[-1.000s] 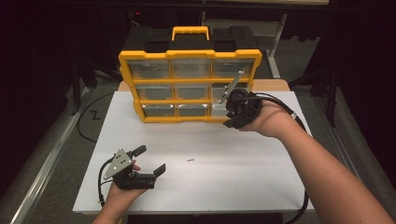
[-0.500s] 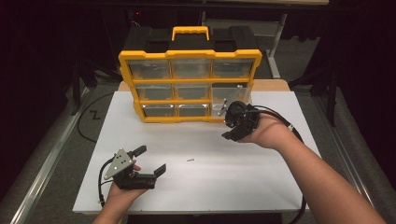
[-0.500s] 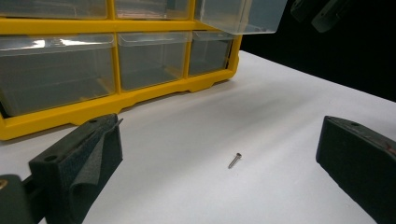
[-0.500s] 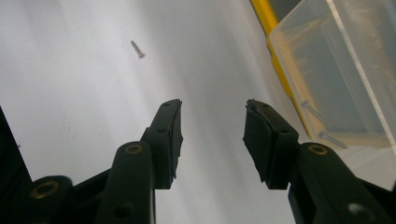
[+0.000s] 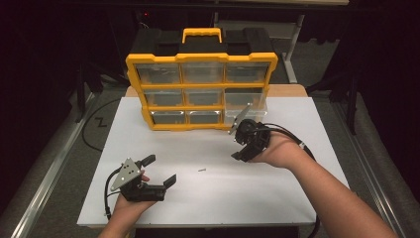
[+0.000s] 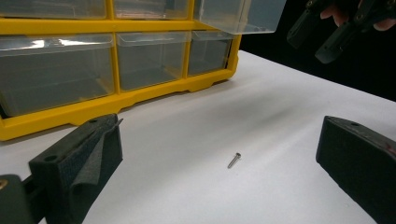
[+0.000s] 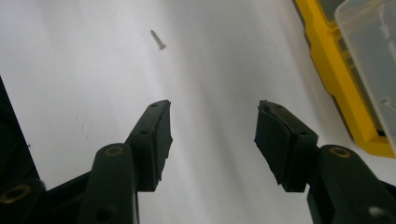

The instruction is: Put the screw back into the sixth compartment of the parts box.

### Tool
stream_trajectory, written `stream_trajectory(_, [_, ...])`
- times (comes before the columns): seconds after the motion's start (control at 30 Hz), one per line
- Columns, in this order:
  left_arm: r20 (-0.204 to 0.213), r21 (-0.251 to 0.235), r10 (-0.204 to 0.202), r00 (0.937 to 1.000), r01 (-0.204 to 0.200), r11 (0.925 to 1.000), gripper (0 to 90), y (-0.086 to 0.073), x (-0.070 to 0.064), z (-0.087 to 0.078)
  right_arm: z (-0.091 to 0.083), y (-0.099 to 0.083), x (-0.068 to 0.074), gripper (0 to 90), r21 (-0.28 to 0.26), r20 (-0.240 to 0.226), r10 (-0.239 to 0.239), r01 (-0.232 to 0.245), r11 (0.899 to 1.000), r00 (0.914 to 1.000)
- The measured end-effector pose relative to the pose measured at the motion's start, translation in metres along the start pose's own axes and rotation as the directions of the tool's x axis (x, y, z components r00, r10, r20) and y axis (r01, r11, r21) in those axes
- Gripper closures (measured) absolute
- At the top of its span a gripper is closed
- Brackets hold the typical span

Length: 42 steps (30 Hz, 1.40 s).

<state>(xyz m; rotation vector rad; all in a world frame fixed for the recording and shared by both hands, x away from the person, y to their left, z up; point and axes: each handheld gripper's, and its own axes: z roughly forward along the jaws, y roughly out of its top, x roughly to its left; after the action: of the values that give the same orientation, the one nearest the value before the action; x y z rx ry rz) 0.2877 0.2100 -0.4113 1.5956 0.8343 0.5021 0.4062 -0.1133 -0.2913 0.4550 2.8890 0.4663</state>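
Black left tongs (image 6: 219, 154) wide apart, right tongs (image 7: 212, 140) parted, both empty

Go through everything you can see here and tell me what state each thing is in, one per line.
Left gripper: open, holding nothing, low over the table.
Right gripper: open, holding nothing, in front of the pulled-out drawer.
Screw: lying flat and loose on the white table, between the grippers.
Yellow drawer cabinet: upright.
Middle-right drawer: pulled out.
Other drawers: shut.
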Motion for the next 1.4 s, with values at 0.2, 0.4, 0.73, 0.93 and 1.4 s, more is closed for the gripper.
stream_trajectory(0.2, [0.0,-0.001,-0.001,1.0,0.001,1.0,1.1,0.0,0.0,0.0,0.011,-0.001,0.003,39.5,0.013,0.005,-0.015,0.015,1.0,0.9999])
stream_trajectory(0.4, [0.001,0.0,0.0,1.0,0.0,1.0,1.1,0.0,0.0,0.0,0.029,-0.004,0.009,32.2,0.003,-0.008,-0.023,0.023,1.0,0.9997])
stream_trajectory(0.73, [0.001,0.001,0.001,1.0,-0.001,1.0,1.1,0.0,0.0,0.0,0.054,-0.004,0.02,31.9,0.004,-0.032,-0.021,0.021,1.0,0.9993])
stream_trajectory(0.93, [0.001,0.001,0.0,1.0,0.0,1.0,1.1,0.0,0.0,0.0,0.065,0.0,0.025,31.9,0.012,-0.049,-0.036,0.036,0.999,0.9982])
stream_trajectory(1.4, [0.0,-0.005,-0.004,1.0,0.004,1.0,1.1,0.0,0.0,-0.001,0.087,0.016,0.032,33.6,-0.002,-0.071,-0.064,0.064,0.998,0.9954])
